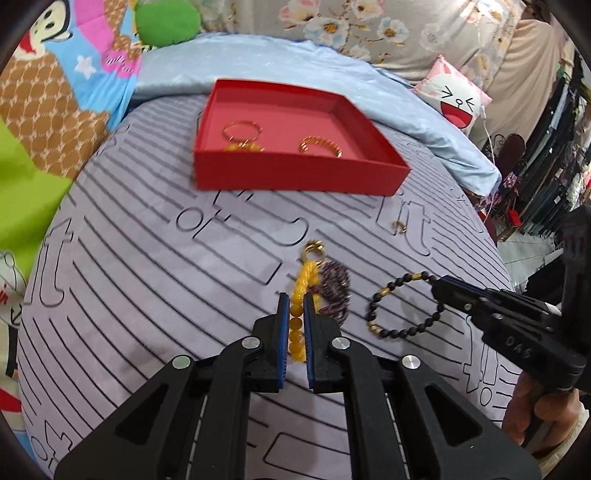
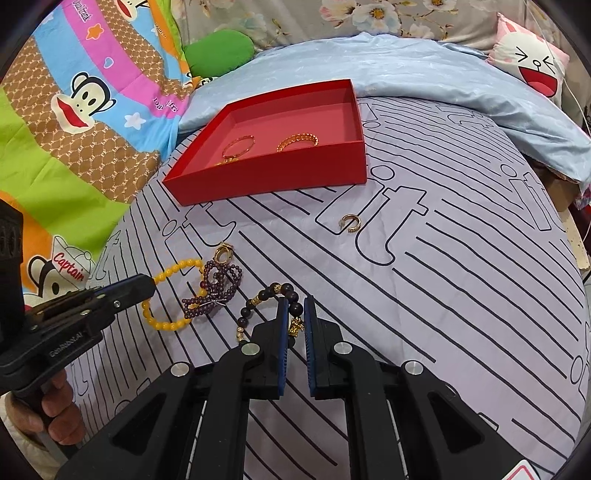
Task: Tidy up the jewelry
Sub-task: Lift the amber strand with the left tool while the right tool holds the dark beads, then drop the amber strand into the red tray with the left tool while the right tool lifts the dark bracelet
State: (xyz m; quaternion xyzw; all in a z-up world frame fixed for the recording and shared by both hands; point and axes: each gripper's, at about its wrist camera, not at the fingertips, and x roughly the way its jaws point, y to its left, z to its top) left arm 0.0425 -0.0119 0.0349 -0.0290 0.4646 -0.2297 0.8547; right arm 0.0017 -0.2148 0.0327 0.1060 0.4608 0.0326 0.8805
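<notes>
A red box [image 1: 295,177] [image 2: 273,177] lies on the striped bedsheet and holds two gold bangles [image 1: 242,129] [image 1: 319,146]. My left gripper [image 1: 296,301] is shut on a yellow bead bracelet [image 1: 299,291] [image 2: 166,273] low over the sheet. My right gripper [image 2: 295,302], also in the left wrist view [image 1: 436,282], is shut on a black bead bracelet [image 1: 399,306] [image 2: 258,299]. A purple bead bracelet [image 1: 334,284] [image 2: 218,284] lies between them, with a gold ring [image 1: 314,247] [image 2: 224,253] beside it. A small gold ring [image 1: 399,227] [image 2: 350,223] lies apart on the sheet.
A light blue blanket [image 1: 258,62] lies behind the box. Cartoon bedding [image 2: 74,110] and a green cushion [image 1: 166,18] are at the left. A pink face pillow [image 1: 454,99] sits at the right, near the bed's edge.
</notes>
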